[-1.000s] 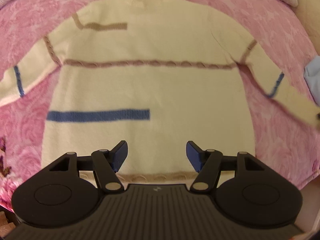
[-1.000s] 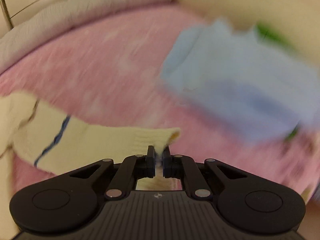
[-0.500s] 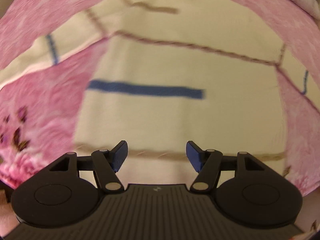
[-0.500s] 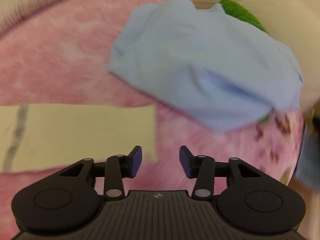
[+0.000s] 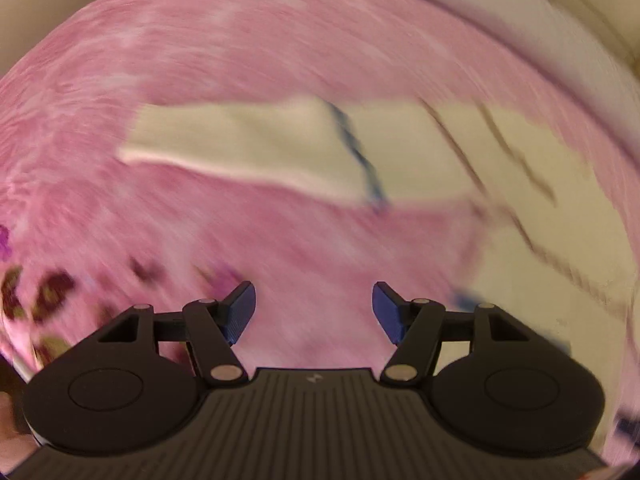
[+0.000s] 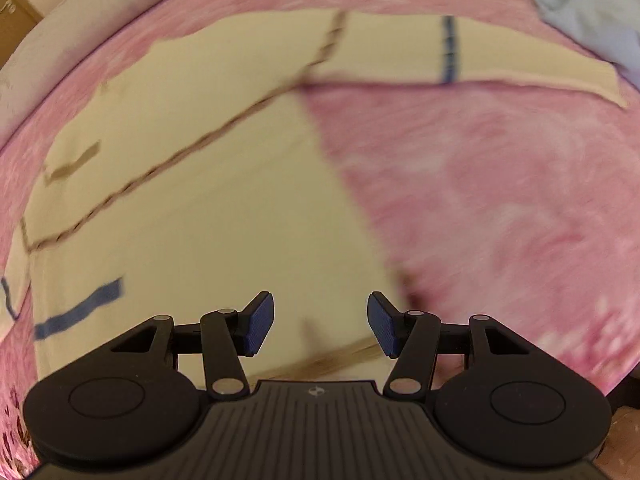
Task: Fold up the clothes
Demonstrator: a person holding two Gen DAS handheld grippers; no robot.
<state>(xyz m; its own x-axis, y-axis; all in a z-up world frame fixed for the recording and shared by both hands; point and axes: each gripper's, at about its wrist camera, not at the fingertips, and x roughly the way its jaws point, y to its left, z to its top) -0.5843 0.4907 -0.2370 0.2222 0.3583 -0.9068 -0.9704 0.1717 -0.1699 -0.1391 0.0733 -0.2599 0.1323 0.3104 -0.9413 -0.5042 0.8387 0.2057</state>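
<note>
Spreading flat across the pink plush bedspread [image 6: 500, 200] is the cream knitted sweater with brown cable lines and blue bars [image 6: 208, 200], its body unfolded and both sleeves lying stretched out to the sides. I am holding my left gripper [image 5: 314, 312] with its fingers spread wide and nothing between them, above bare bedspread, and it is pointing toward the cream left sleeve with a blue stripe [image 5: 248, 144], whose cuff end is lying well ahead. I am holding my right gripper [image 6: 320, 326] likewise parted and empty, low over the brown-trimmed hem [image 6: 340, 360] near the sweater's lower right corner.

Both views are smearing with motion, so I am judging edges loosely. To fold well, I am thinking each pinch should take one clean edge, cuff or hem corner, through both layers of knit and none of the bedspread, since the thick pile could snag.

Room is generous on the pink surface on both sides of the body. A crumpled light blue garment [image 6: 588, 12] is lying just beyond the right sleeve's cuff [image 6: 600, 76], so I am wary of sweeping that way.
</note>
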